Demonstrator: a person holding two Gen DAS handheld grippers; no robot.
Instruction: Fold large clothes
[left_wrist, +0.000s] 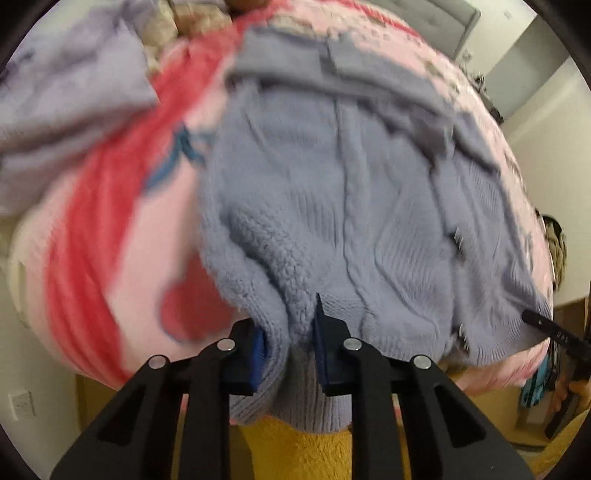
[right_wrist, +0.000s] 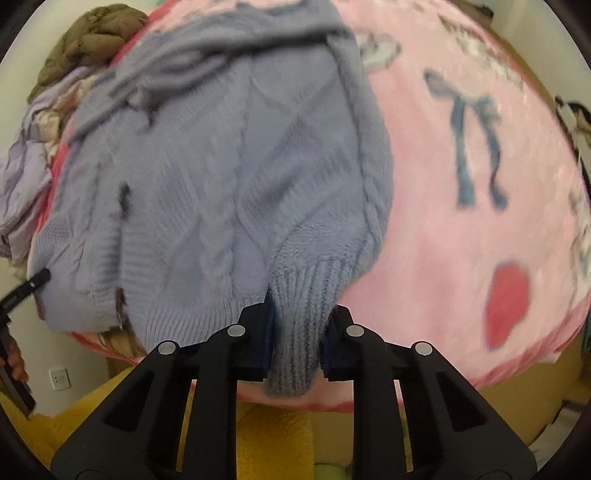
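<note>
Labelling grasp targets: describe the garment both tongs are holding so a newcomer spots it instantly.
Start from the big pink blanket with the red heart and blue bow print. On it lies the lavender cable-knit sweater, spread flat, its near ribbed edge pinched by the left tongs and right tongs. Unlike the smooth lilac fabric and brown quilted jacket piled behind, it is chunky knit.

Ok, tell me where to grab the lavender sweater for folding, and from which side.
Grip the sweater at its ribbed hem, coming from the near bed edge, where it overhangs the pink blanket. Both claws already do: the left claw on bunched hem, the right claw on ribbing.
</note>
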